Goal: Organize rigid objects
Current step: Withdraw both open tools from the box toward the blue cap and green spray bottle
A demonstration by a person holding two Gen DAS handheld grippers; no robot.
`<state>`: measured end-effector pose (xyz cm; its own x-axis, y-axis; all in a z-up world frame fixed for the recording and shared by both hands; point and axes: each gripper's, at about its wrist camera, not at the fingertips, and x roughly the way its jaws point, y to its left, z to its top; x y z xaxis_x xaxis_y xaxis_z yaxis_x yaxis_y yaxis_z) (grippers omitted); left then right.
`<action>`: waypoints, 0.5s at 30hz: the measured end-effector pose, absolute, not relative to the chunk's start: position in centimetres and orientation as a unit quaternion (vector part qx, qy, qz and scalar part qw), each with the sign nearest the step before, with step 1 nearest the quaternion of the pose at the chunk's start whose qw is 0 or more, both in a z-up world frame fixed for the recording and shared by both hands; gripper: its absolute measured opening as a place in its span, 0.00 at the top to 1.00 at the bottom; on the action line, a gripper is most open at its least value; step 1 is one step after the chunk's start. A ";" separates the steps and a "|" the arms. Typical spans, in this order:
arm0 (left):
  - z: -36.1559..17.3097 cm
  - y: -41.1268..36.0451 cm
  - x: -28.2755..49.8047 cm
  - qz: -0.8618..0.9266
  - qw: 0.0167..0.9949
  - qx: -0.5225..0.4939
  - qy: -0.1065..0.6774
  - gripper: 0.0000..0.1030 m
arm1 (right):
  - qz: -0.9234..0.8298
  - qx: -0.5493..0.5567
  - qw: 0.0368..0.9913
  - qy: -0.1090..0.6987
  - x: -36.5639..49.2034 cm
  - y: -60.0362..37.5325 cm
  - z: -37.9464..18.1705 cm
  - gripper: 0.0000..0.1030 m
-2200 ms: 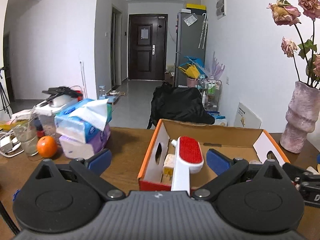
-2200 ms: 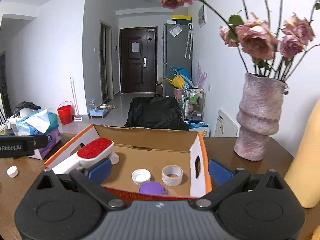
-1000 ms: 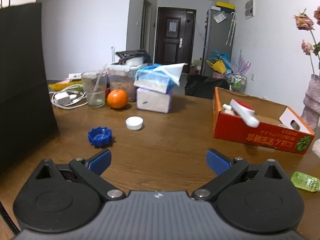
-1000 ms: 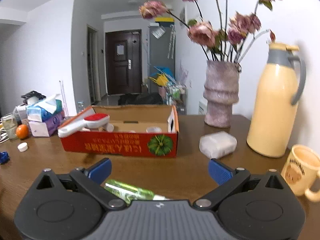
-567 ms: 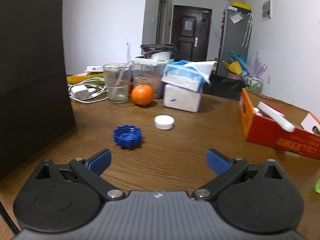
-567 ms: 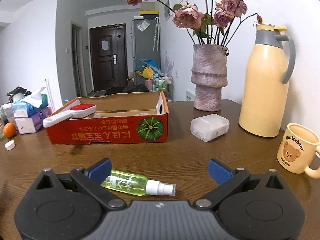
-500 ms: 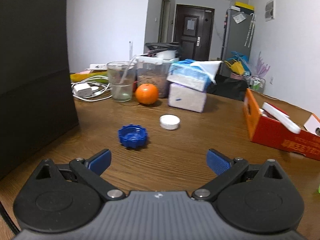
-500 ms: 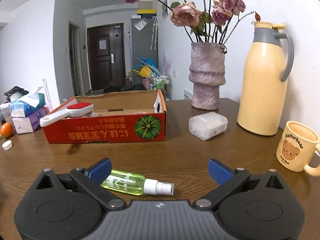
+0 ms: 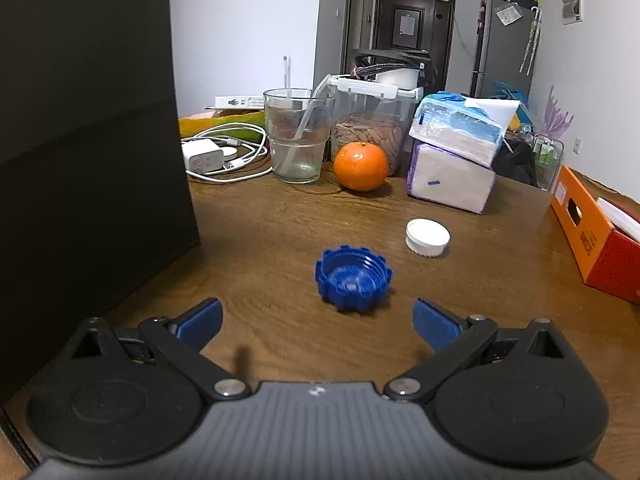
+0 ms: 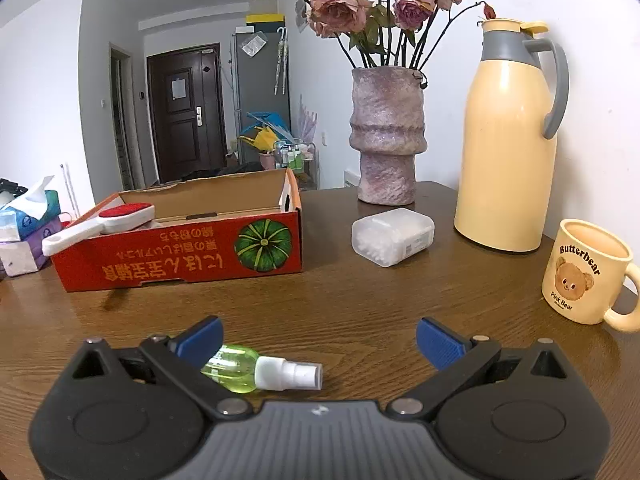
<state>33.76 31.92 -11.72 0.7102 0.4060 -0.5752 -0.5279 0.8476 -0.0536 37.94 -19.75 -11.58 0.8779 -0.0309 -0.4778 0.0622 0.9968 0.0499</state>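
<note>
- My left gripper [image 9: 316, 316] is spread wide and empty; the blue cap [image 9: 353, 279] lies open side up just ahead, between the fingers.
- I'd centre, lower, then close across its ribbed rim.
- My right gripper [image 10: 318, 338] is wide and empty; the spray bottle [image 10: 262, 372] seems to sit under its left finger.

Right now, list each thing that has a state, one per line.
left claw: open, empty
right claw: open, empty
blue cap: lying hollow side up
white cap: closed side up
spray bottle: lying on its side
cardboard box: open
mug: upright
thermos: upright, lid shut
glass: upright
</note>
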 end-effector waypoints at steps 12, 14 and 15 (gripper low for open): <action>-13.2 32.0 38.5 0.210 0.915 -0.076 0.336 0.54 | -0.039 0.030 0.966 0.254 38.7 -19.8 -12.3 0.00; -13.2 31.9 38.4 0.209 0.918 -0.072 0.329 0.54 | -0.037 0.032 0.966 0.254 38.7 -19.9 -12.4 0.00; -13.1 31.9 38.3 0.208 0.920 -0.072 0.324 0.54 | -0.035 0.033 0.966 0.255 38.7 -19.9 -12.4 0.00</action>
<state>38.25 31.89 -13.10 0.7034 0.3368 -0.6259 -0.4303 0.9027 0.0021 38.70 -19.85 -12.38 0.8677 -0.0501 -0.4945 0.0832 0.9955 0.0452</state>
